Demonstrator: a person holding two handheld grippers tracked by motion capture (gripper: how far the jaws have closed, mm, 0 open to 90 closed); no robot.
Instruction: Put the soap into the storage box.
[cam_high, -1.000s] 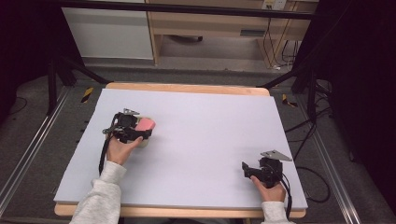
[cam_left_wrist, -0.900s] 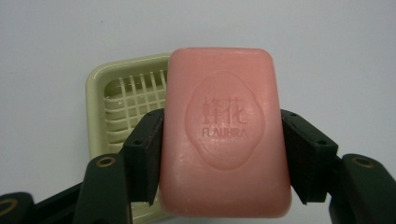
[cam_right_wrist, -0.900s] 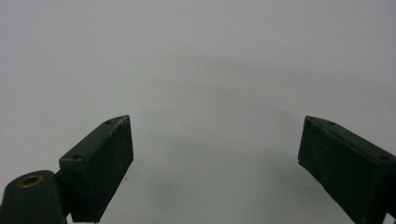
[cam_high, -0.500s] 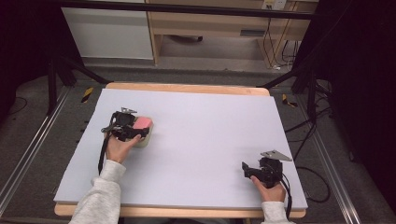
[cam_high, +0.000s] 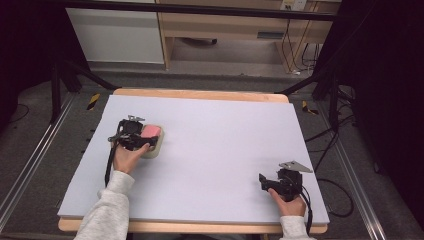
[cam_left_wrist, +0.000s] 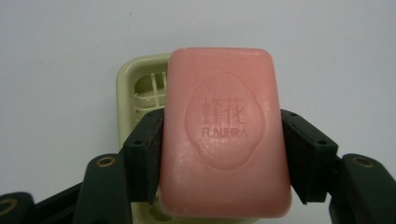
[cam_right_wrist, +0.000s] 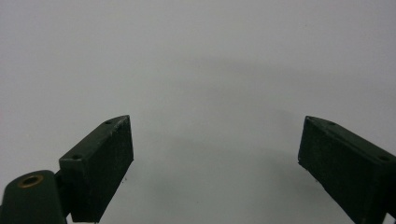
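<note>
My left gripper (cam_left_wrist: 223, 154) clamps the pink soap bar (cam_left_wrist: 224, 135) by its long sides, over the pale green soap dish (cam_left_wrist: 140, 88), left part of the white table (cam_high: 225, 150). My right gripper (cam_right_wrist: 215, 163) is spread wide, holding nothing, near right corner of the table.

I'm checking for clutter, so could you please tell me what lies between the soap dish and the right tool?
In the high view, nothing: bare white table runs from the soap dish to the right tool.
</note>
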